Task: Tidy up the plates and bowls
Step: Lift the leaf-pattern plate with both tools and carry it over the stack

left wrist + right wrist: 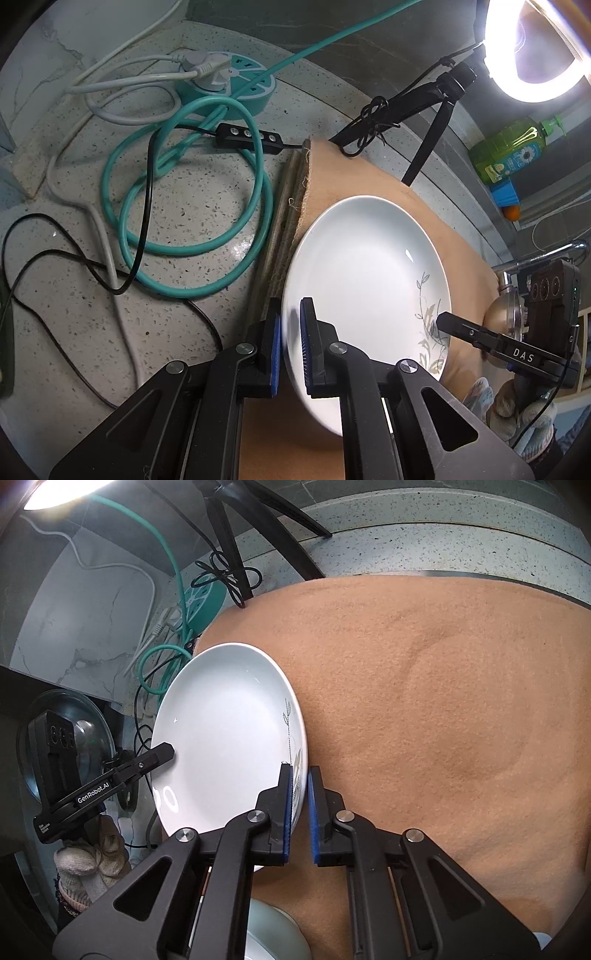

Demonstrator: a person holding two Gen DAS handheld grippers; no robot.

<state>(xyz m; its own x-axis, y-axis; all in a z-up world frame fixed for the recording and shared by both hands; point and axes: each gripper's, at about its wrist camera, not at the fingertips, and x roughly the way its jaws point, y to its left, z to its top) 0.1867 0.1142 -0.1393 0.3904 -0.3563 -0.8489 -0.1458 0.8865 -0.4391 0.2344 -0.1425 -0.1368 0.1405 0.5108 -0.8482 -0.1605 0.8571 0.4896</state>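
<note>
The tan cloth mat covers most of the counter and serves as the reference here. The white plate, with a grey leaf pattern on one side, sits over the mat's left part, its left edge reaching out past the mat's border toward the speckled countertop and the coiled teal cable.

The left gripper is clamped narrow on the plate's rim on the side away from the leaf pattern. The right gripper is clamped narrow on the rim at the patterned side, one blue pad above the rim and one beneath. A gloved hand carries the left gripper.

Step in hand, as judged: a two-handed grasp of one plate, ready for lifting. The next move calls for both grippers to rise together and level, so the rim does not twist or slip. A second dish lies at the mat's near edge and may be the stacking target; this cannot be confirmed.
</note>
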